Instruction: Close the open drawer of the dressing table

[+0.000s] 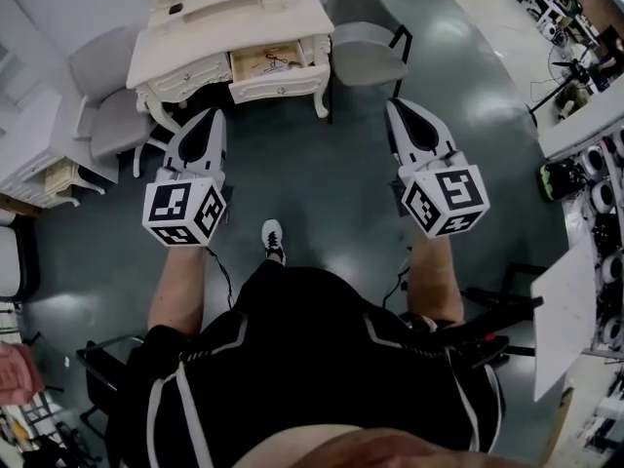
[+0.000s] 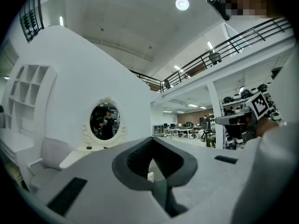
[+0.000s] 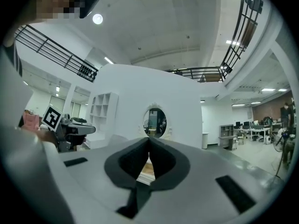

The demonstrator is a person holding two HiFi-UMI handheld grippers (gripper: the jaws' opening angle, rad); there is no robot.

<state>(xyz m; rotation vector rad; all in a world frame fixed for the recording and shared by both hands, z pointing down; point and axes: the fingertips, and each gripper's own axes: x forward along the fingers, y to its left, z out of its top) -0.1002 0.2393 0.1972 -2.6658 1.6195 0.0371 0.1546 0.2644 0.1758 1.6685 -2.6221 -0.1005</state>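
Note:
The white dressing table (image 1: pixel 292 13) stands at the top of the head view, and its middle drawer (image 1: pixel 276 69) is pulled out, showing a wooden inside with small items. My left gripper (image 1: pixel 212 115) and right gripper (image 1: pixel 399 107) hover over the floor short of the table, both pointing at it, jaws closed together and empty. In the left gripper view the shut gripper (image 2: pixel 151 141) faces the oval mirror (image 2: pixel 105 121). In the right gripper view the drawer (image 3: pixel 145 171) shows through the gap below the shut gripper (image 3: pixel 149 143).
A grey chair (image 1: pixel 366 42) stands right of the table and another grey chair (image 1: pixel 105 96) to its left. A white desk (image 1: pixel 585 125) and a white board (image 1: pixel 565 310) are at the right. The person's shoe (image 1: pixel 273 240) is on the dark floor.

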